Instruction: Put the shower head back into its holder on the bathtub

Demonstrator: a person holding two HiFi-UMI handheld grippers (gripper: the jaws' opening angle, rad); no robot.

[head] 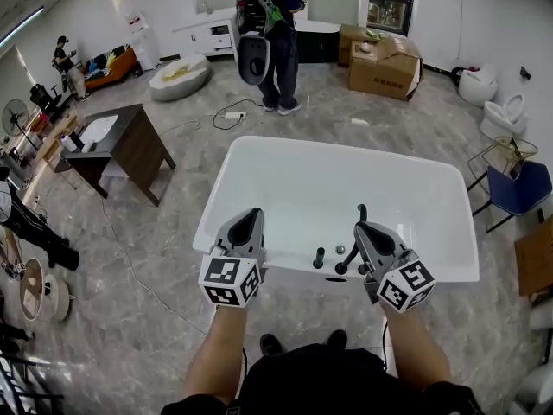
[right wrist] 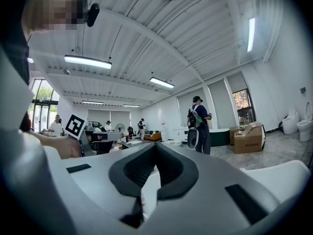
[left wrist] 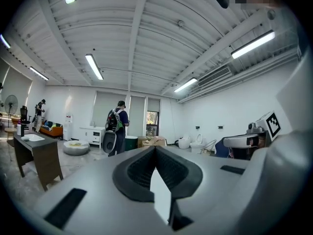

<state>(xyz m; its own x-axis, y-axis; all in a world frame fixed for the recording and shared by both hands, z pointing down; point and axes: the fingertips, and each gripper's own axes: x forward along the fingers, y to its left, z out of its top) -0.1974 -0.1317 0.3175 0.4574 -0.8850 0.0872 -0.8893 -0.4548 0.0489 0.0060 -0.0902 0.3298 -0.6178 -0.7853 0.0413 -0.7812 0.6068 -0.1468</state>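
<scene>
**Item: two hand-held grippers at the bathtub rim, both clenched and empty**

Head view. A white bathtub is seen from its near side. The left gripper and right gripper are held level over the near rim, apart from each other, with a cluster of dark fittings on the rim between them. A curved dark piece rises just beside the right gripper's tip. The shower head cannot be singled out among these fittings, nor can it be told whether it is seated in its holder. Neither gripper carries it. The right gripper is judged to be placed nearest the fittings in readiness for them. A person with a backpack, a cardboard box and a dark table are noted beyond the tub.

Left gripper view. The left gripper is shown with its jaws pressed together and nothing between them. Only the room is seen ahead.

Right gripper view. The right gripper is likewise clenched on nothing, its jaws meeting along their length. No fitting is in sight.
</scene>
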